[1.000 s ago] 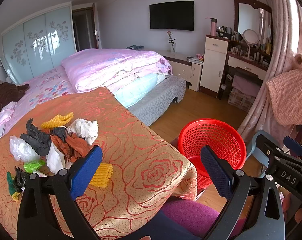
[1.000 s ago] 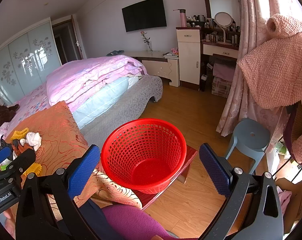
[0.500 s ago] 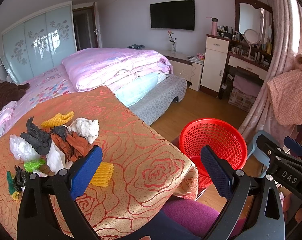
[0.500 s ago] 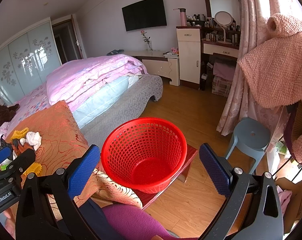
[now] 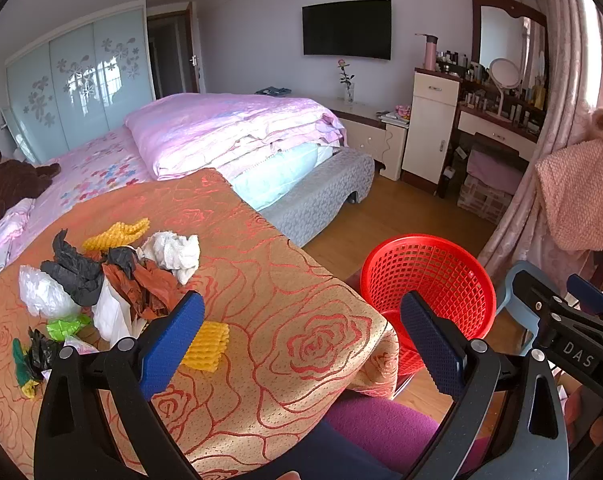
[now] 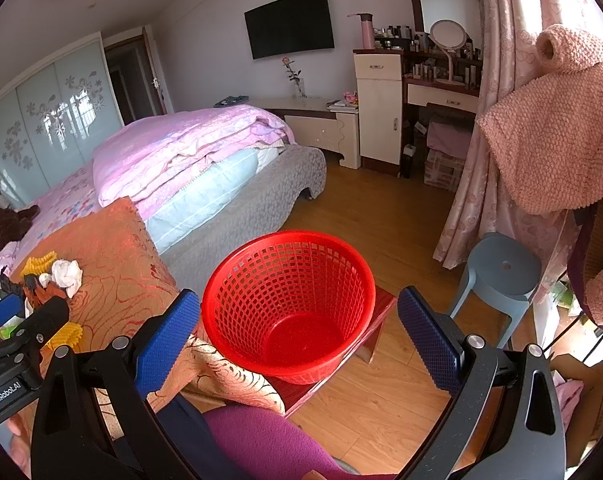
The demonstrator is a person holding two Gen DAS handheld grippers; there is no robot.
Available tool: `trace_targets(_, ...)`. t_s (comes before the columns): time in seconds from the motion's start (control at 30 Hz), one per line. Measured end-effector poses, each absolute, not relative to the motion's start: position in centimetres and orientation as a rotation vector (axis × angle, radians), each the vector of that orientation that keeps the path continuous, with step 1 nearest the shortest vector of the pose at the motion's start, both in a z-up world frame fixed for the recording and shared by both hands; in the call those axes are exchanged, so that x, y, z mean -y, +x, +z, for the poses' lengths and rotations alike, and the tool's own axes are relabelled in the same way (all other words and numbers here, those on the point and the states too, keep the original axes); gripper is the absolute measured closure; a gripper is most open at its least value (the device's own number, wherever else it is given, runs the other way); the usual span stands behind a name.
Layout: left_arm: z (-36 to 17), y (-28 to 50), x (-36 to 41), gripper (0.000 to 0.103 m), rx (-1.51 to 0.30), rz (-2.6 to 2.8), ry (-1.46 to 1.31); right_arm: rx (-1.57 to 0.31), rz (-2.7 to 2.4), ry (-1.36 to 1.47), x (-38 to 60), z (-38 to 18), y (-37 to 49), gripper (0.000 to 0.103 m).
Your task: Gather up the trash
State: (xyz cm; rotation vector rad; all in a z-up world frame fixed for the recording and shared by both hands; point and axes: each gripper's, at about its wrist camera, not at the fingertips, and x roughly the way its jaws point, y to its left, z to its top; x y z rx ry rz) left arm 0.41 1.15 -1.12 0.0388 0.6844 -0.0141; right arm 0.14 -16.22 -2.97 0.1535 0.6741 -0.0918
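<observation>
Left claw (image 5: 301, 344) spread, pinching nothing; right claw (image 6: 299, 338) spread too, bare, framing red basket (image 6: 289, 304) at centre of right view.

Trash pile (image 5: 113, 280) on rose-patterned table (image 5: 285, 336), left of left view: crumpled paper, plastic film, foam net. All light, soft, crushable; film likely slippery.

Yellow foam net (image 5: 207, 346) nearest left claw: pinch across its middle. Basket holds nothing yet.

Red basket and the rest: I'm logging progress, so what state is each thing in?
red basket: upright, empty
trash pile: loose on the orange cloth
left gripper: open, holding nothing
right gripper: open, holding nothing
</observation>
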Motion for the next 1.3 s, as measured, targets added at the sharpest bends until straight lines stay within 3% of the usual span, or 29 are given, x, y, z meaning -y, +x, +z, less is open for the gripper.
trace_targets(0.57,-2.0,-0.4,-4.0,0.008,-0.711,0.096,0.029,-0.714,-0.046,0.145,15.5,-3.5,0.7,0.007)
trace_targets(1.3,-5.4,-5.3,-20.9,0.009,-0.792,0.396,-0.189,-0.814,0.084,0.095,12.4,-5.2,1.9,0.007)
